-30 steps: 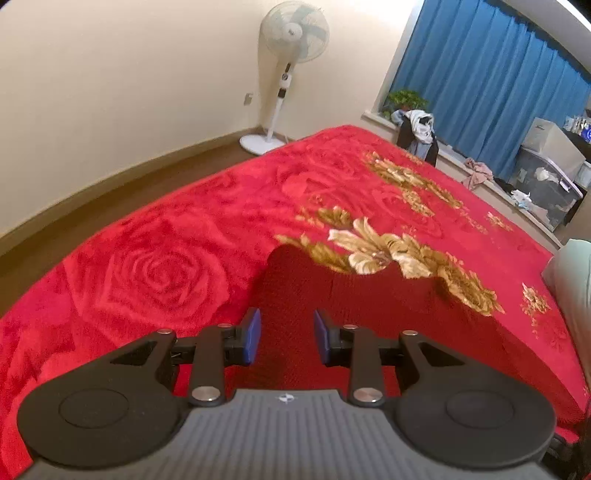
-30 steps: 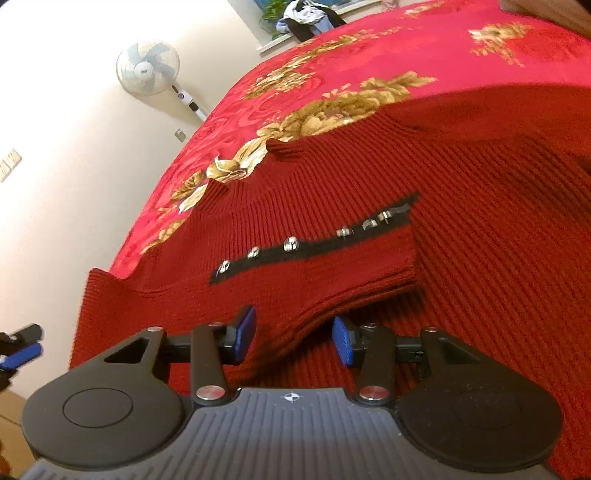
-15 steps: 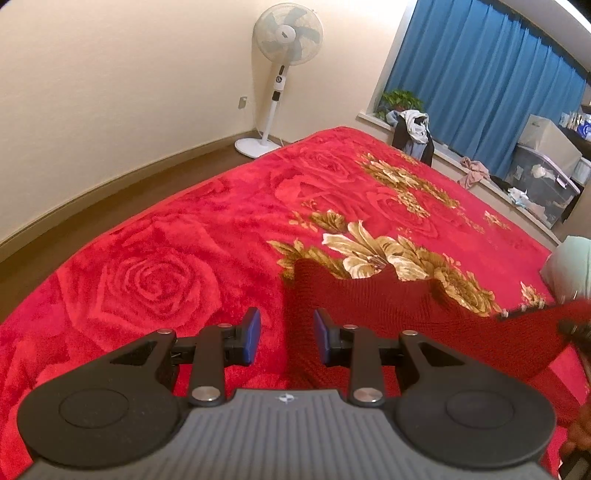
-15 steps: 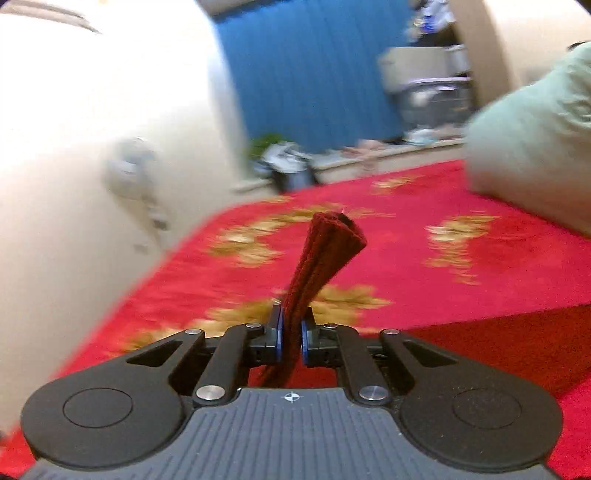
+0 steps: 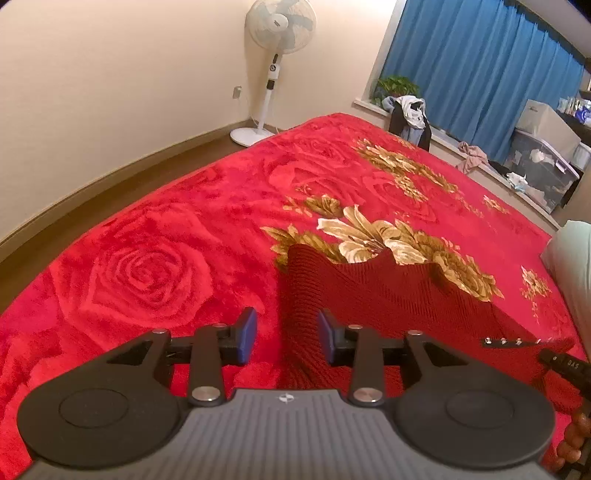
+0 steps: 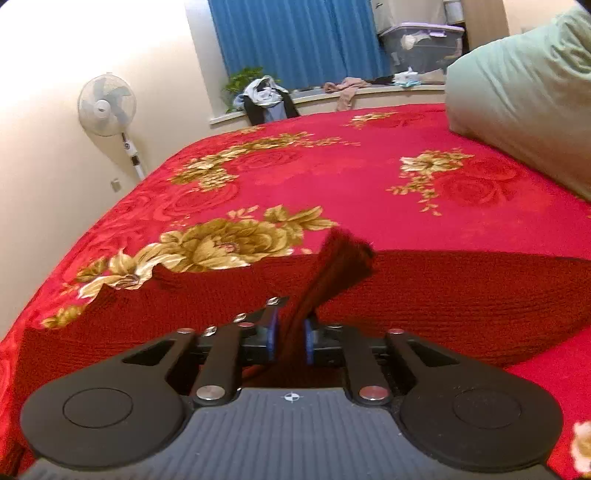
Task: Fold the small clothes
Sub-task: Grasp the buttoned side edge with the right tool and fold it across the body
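On the red rose-patterned bed blanket (image 5: pixel 155 266), the left hand-held gripper (image 5: pixel 286 334) hovers with its blue pads apart beside the dark red ribbed knit cardigan (image 5: pixel 388 295). A second ago open above the cardigan, the right hand-held gripper (image 6: pixel 290 341) is now clamped on its cuffed sleeve, lifting it to fold. No legible writing.

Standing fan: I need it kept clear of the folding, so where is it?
Standing fan stands on the floor by the cream wall, beyond the bed's far corner.
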`<state>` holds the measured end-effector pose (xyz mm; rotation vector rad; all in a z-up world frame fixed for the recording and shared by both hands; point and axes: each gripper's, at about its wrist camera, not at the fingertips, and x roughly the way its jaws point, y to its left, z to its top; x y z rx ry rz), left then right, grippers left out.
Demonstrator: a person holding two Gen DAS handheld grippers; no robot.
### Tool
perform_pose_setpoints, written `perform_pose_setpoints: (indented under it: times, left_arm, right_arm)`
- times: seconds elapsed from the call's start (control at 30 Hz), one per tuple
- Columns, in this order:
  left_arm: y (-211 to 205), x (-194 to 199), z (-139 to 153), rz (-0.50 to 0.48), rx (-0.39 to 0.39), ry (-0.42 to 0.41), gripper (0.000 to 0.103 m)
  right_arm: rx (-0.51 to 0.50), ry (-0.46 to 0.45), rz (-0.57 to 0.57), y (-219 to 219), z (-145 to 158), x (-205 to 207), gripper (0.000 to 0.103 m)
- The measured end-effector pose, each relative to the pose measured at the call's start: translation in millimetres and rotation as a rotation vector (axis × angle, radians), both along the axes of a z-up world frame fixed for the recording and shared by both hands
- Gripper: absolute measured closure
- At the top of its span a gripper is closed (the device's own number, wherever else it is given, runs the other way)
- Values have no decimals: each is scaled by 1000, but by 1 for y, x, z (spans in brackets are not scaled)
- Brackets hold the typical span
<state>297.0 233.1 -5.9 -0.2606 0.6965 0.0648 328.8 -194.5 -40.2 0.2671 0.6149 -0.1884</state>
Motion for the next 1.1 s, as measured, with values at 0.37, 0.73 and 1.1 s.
perform_pose_setpoints:
  times: [0.37,0.73,1.1]
  left_arm:
    - [-7,3,-2,-14,0,10,63]
    - [-13,5,-6,-30,16,26,63]
    - [-24,17,-25,-78,26,102,63]
  right_arm:
    - [-236,-74,-210,-3,13,-25,81]
    - [-84,164,71,7,-36,5,81]
    - [-28,76,59,-20,-33,-32,79]
